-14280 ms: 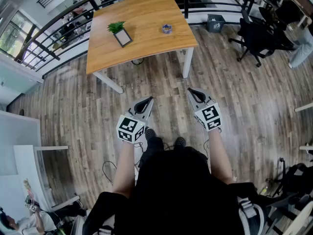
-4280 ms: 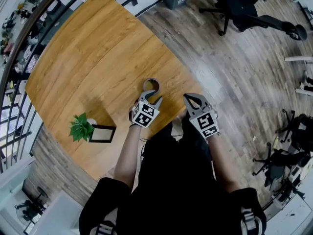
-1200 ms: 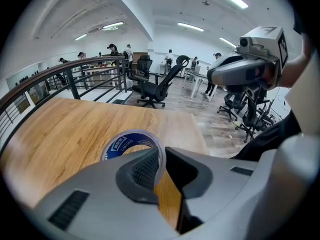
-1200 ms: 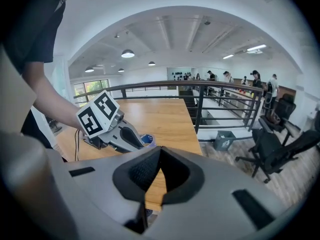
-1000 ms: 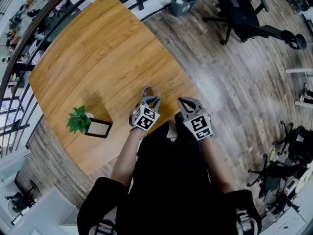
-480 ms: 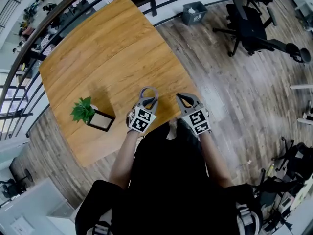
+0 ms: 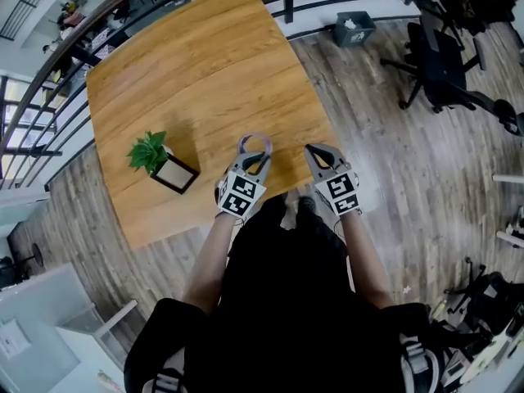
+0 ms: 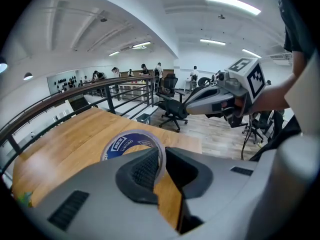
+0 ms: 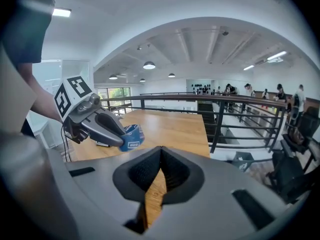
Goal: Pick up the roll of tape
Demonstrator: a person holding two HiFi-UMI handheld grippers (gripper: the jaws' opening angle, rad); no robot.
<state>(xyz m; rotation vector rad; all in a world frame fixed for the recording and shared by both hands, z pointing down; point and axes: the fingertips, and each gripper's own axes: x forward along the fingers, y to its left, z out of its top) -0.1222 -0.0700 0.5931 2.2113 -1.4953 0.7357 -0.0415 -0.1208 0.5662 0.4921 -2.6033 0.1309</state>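
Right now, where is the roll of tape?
Head view, centre: the roll of tape is clamped in the left claw over the near edge of the table, beside the right claw.

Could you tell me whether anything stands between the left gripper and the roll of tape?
Nothing does. The left gripper is already shut on the tape roll: its fingers clamp the ring's wall, one inside and one outside, and hold it above the table.

left gripper point(image 7: 253, 155) grey | right gripper point(image 7: 311, 149) grey | marker cubes point(image 7: 240, 195) black-white | clothes point(image 7: 286, 301) black
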